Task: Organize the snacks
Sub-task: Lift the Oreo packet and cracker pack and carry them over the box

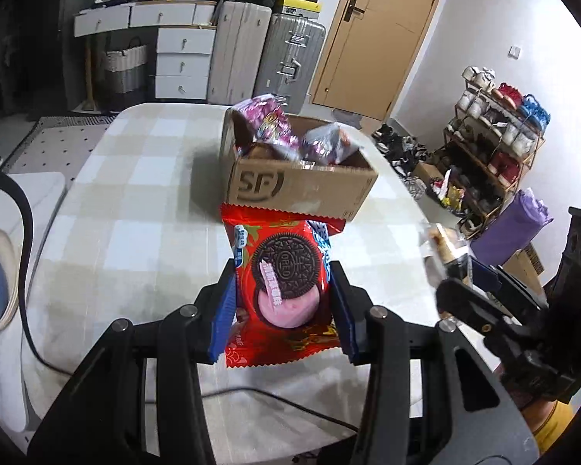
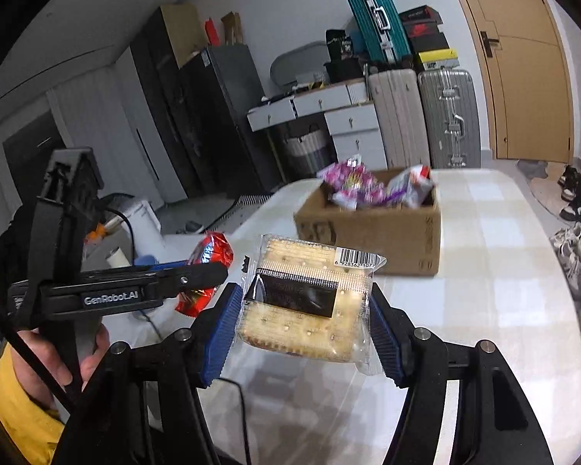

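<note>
Left gripper [image 1: 282,302]: raised above the table, blue pads clamped on something.
Right gripper [image 2: 306,310]: raised alongside, pads likewise clamped.
Left hand [image 2: 58,360]: wraps the handle.

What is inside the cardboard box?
The box holds shiny pink-and-purple snack bags poking above its rim. Whatever lies beneath them is hidden by the bags and walls.

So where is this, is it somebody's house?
Probably yes, a room in someone's home. Suitcases are stacked by a wooden door, a rack full of shoes stands by the wall, and a snack box sits on the checked table.
</note>
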The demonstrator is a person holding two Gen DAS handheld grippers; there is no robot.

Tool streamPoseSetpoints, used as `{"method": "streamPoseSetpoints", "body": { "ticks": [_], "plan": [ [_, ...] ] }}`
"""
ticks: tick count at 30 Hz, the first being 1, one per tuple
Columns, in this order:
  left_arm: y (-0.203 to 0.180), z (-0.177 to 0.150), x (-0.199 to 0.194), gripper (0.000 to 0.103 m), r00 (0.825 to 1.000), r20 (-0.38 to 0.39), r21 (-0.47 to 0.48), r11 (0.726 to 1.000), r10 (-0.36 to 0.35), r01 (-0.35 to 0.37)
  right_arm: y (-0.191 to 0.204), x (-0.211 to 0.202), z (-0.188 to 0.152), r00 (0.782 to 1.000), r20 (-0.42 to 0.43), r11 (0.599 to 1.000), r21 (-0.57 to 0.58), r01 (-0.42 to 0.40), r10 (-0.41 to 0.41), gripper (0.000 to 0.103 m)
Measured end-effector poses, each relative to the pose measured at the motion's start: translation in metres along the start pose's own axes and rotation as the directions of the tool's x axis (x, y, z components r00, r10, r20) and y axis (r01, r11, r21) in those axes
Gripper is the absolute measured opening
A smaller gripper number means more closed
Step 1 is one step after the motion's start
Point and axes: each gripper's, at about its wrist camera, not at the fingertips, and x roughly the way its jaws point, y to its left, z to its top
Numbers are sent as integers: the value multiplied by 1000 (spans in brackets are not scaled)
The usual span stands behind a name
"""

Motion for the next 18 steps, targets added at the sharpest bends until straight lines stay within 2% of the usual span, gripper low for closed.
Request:
{"method": "streamPoseSetpoints", "body": {
  "ticks": [5, 9, 15, 18],
  "plan": [
    [10, 47, 18, 41, 1000, -14, -4, 1000, -7, 7, -11, 3, 37, 999, 24, 1000, -16, 26, -26, 64],
    [20, 89, 47, 41, 999, -51, -14, 1000, 11, -12, -27, 19, 68, 998, 23, 998, -25, 55, -54, 64],
    [15, 139, 96, 41, 995, -91, 35, 999, 34, -31, -49, 65, 111, 994, -9, 992, -70, 103, -104, 64],
    [11, 158, 128, 41, 992, -125, 27, 1000, 19, -16, -59, 95, 129, 989, -41, 985, -107, 136, -141, 64]
  ]
}}
